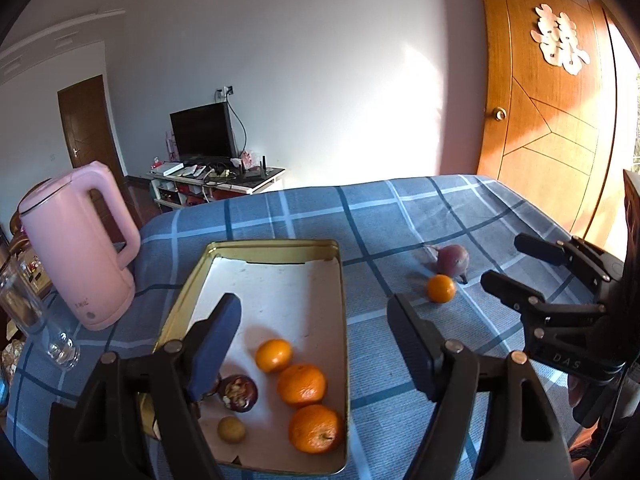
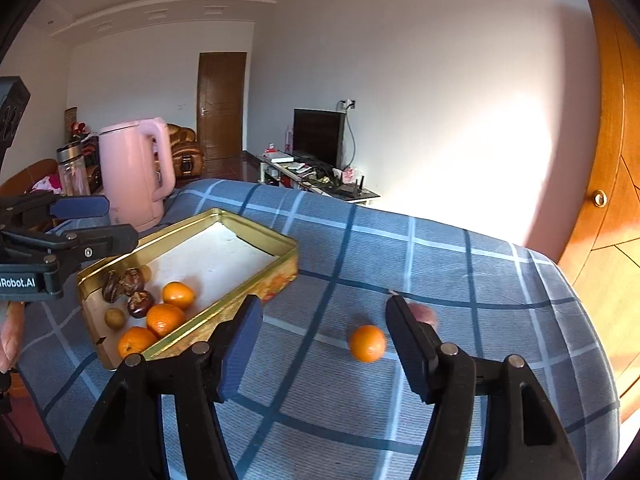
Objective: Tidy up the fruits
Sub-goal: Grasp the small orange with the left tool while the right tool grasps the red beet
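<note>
Tray: gold tin tray [image 1: 340, 320] sits on the checked blue cloth of the bench [image 1: 400, 220], its long side beside the pink kettle [image 1: 80, 248], serving as the collecting spot.
Fruit gathered: three oranges [image 1: 301, 385] lie along the tray's right side; dark mangosteens [image 1: 239, 393] and a small brown round fruit [image 1: 231, 430] lie at its near end, so like sits roughly with like.
Fruit left out: one orange [image 2: 367, 343] and a purple fruit [image 1: 452, 259] lie on the cloth, well apart from the tray, near each other.
Left gripper [image 1: 314, 344]: jaws released, nothing between the pads, hanging over the tray's near end.
Right gripper [image 2: 324, 344]: jaws spread and empty, pointed at the loose orange, which shows between the fingers but untouched.
Judgement: the right side seems lined up to fetch the stray orange next; being round, it may roll on the soft cloth if nudged.
</note>
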`<move>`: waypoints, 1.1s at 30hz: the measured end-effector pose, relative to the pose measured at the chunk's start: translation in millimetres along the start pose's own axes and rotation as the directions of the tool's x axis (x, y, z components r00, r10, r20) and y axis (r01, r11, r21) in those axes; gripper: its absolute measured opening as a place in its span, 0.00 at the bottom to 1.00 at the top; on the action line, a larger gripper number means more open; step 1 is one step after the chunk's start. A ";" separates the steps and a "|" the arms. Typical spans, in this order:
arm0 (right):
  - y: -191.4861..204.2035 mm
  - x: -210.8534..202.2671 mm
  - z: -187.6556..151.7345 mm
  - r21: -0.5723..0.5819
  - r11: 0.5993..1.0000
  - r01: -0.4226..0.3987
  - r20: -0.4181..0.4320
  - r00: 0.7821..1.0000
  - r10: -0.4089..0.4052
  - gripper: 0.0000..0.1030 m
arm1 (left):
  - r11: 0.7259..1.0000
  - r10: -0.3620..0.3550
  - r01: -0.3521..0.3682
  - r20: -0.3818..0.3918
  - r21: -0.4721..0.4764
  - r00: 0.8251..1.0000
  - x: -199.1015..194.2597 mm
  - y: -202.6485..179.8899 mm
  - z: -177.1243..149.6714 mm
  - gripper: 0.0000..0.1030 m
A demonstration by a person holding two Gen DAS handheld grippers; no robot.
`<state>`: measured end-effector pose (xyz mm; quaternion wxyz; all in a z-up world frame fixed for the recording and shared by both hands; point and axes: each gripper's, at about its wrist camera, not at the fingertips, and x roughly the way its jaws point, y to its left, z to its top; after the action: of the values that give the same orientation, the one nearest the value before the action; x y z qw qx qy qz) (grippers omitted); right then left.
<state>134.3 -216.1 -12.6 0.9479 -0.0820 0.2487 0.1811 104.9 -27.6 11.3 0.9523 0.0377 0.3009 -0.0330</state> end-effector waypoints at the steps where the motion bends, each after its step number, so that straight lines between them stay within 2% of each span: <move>1: -7.6 1.4 0.3 0.013 1.000 0.011 -0.004 1.000 -0.011 0.65 | 1.000 0.004 -0.003 -0.003 0.011 1.000 3.9 -7.0 2.1 0.76; 9: -64.0 34.3 -3.9 0.131 0.987 0.097 -0.061 0.994 -0.089 0.65 | 0.999 -0.033 0.034 -0.066 0.016 0.997 56.4 -58.8 8.4 0.76; 14: -88.4 62.7 -11.1 0.182 0.975 0.128 -0.108 0.988 -0.109 0.65 | 0.999 -0.035 0.034 -0.090 -0.005 0.995 95.0 -81.9 8.8 0.76; 19: -98.4 88.4 -14.2 0.215 0.971 0.106 -0.143 0.987 -0.076 0.65 | 0.999 -0.026 0.021 -0.115 -0.046 0.993 125.1 -90.4 10.7 0.76; 23: -98.6 105.2 -15.6 0.227 0.971 0.077 -0.166 0.985 -0.039 0.65 | 0.999 0.019 -0.022 -0.097 -0.030 0.995 135.3 -92.3 10.4 0.76; 28: -99.1 123.4 -22.4 0.231 0.972 0.047 -0.197 0.980 -0.001 0.65 | 0.998 0.031 -0.036 -0.082 -0.057 0.996 141.2 -81.2 12.1 0.76; 33: -104.0 134.7 -25.0 0.259 0.966 0.004 -0.223 0.973 0.055 0.63 | 0.998 0.026 -0.030 -0.070 -0.060 0.997 145.8 -82.6 11.5 0.83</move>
<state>272.4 -277.2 -94.9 0.9132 0.0251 0.3785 0.1489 223.5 -116.7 -67.5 0.9424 0.0142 0.3340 -0.0093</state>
